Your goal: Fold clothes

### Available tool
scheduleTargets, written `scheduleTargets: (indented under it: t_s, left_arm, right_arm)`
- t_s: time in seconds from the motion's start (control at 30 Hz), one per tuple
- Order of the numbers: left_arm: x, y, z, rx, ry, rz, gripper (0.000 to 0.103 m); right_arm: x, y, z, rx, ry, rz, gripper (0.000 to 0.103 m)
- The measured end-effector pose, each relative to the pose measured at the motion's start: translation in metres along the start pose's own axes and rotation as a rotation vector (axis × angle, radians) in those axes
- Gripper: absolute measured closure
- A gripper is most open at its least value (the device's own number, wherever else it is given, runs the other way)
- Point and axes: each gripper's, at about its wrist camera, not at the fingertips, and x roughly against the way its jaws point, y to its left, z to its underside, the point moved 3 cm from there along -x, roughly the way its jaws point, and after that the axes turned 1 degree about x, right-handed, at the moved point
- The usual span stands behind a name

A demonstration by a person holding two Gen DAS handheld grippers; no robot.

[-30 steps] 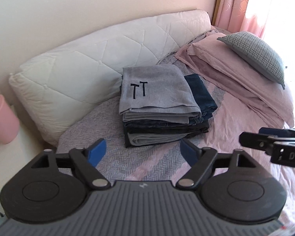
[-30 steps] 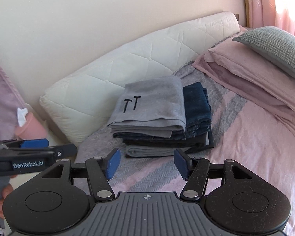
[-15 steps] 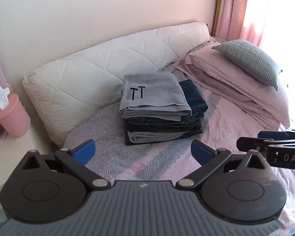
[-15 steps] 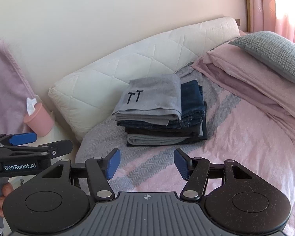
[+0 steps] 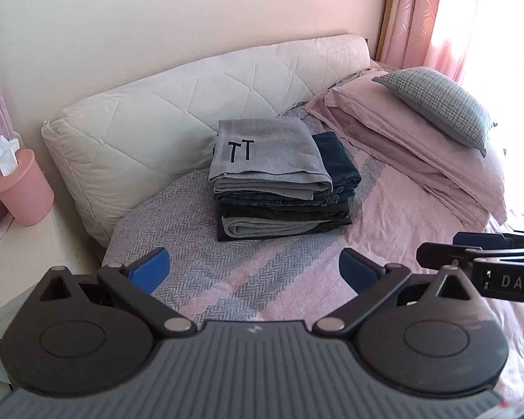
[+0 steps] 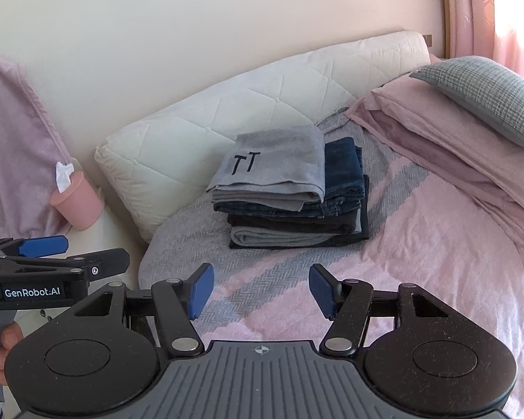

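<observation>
Tongs are seen nearest in both views, and nothing is held by either. The left tongs (image 5: 253, 267) are spread to their widest, their jaws having just been opened further with only bedspread showing between them; the right tongs (image 6: 261, 291) are held partly open and empty. Beyond them the bed (image 5: 384, 244) is covered by a pink and grey spread. Farther back, a stack of folded clothes (image 5: 279, 181) is set squarely near the quilted headboard cushion (image 5: 178, 118), a grey piece on top. No unfolded garment is visible, so the folding is judged essentially finished.
</observation>
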Motion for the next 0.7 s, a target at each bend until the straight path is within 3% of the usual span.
scheduleTargets:
  t_s: [0.7]
  left_arm:
    - [-0.014,0.009,0.0,-0.002,0.028,0.008,0.001]
  right_arm:
    - [-0.013,0.006,-0.001,0.006,0.021,0.002,0.045]
